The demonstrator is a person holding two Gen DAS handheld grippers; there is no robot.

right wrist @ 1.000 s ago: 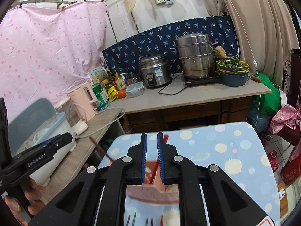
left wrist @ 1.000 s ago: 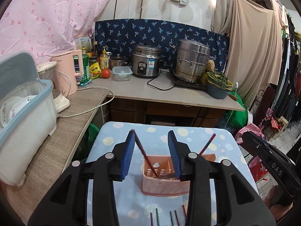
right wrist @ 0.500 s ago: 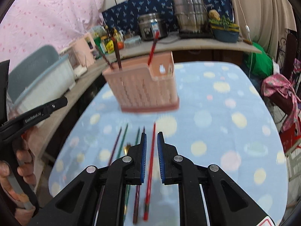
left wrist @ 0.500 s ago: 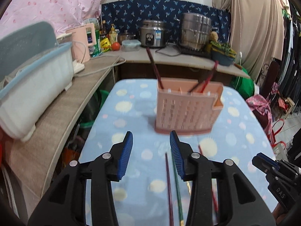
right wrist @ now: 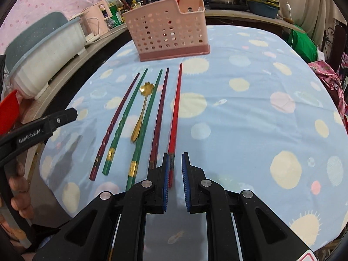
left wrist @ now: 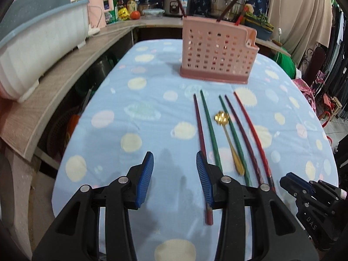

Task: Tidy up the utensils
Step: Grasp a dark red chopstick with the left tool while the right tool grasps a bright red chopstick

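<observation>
While the left gripper (left wrist: 174, 177) gapes empty, the right gripper (right wrist: 175, 180) (slightly parted) borders the red chopstick (right wrist: 175, 113).

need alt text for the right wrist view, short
The right gripper, jaws slightly apart and empty, hovers over the near end of a red chopstick. It lies beside four more chopsticks and a gold spoon on a dotted blue tablecloth, before a pink utensil basket.

Right gripper (right wrist: 175, 169), fingers slightly parted, hovers beside the red chopstick (right wrist: 175, 111).
</observation>
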